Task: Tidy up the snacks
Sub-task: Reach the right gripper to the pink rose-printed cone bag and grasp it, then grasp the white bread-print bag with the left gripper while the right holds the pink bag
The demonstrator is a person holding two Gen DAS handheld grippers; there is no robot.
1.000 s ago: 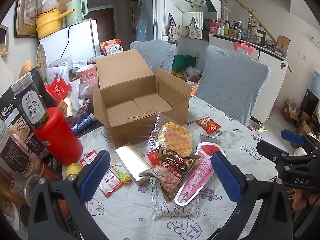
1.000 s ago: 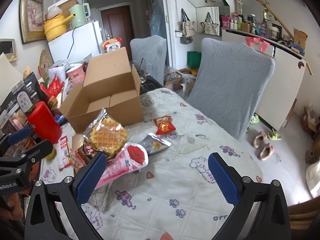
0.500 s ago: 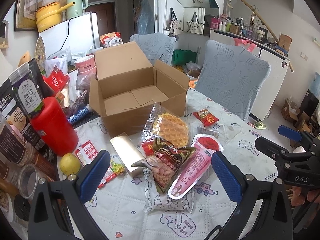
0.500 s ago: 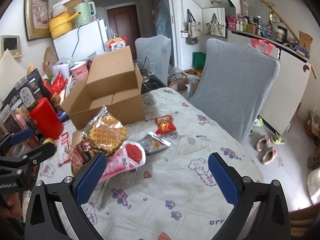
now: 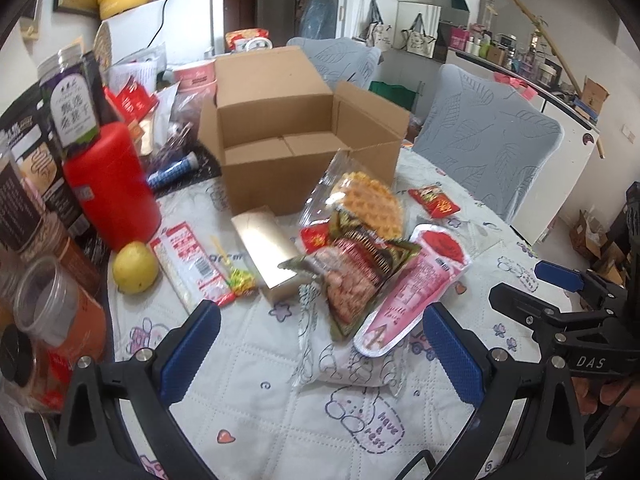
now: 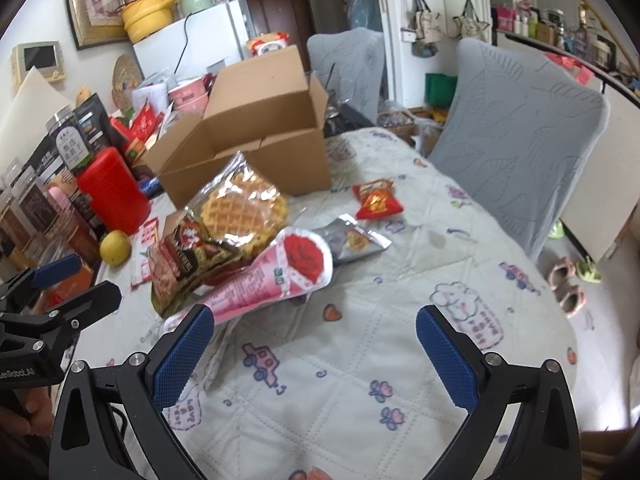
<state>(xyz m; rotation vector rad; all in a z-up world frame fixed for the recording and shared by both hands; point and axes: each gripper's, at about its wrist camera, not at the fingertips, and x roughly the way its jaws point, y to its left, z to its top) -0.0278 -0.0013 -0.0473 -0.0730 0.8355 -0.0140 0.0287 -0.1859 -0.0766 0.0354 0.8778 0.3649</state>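
Note:
An open cardboard box (image 5: 288, 140) (image 6: 256, 148) stands at the back of the table. In front of it lies a pile of snacks: a waffle pack (image 5: 368, 204) (image 6: 244, 208), a dark nut bag (image 5: 352, 276) (image 6: 188, 264), a pink cone-shaped pack (image 5: 412, 288) (image 6: 276, 276), a gold box (image 5: 268, 252), a small red packet (image 5: 434, 204) (image 6: 376, 202) and a silver pouch (image 6: 356, 240). My left gripper (image 5: 320, 344) is open just before the pile. My right gripper (image 6: 316, 344) is open to the pile's right, above the cloth.
A red canister (image 5: 110, 188), jars (image 5: 72, 100) and a lemon (image 5: 134, 266) crowd the table's left side. Flat red-and-white packets (image 5: 192, 264) lie by the lemon. Two grey-covered chairs (image 6: 516, 140) stand behind and to the right. The table edge (image 6: 560, 360) curves at right.
Both grippers have moved forward and lower toward the snack pile, which now looks larger. Both stay open. Nothing on the table has moved.

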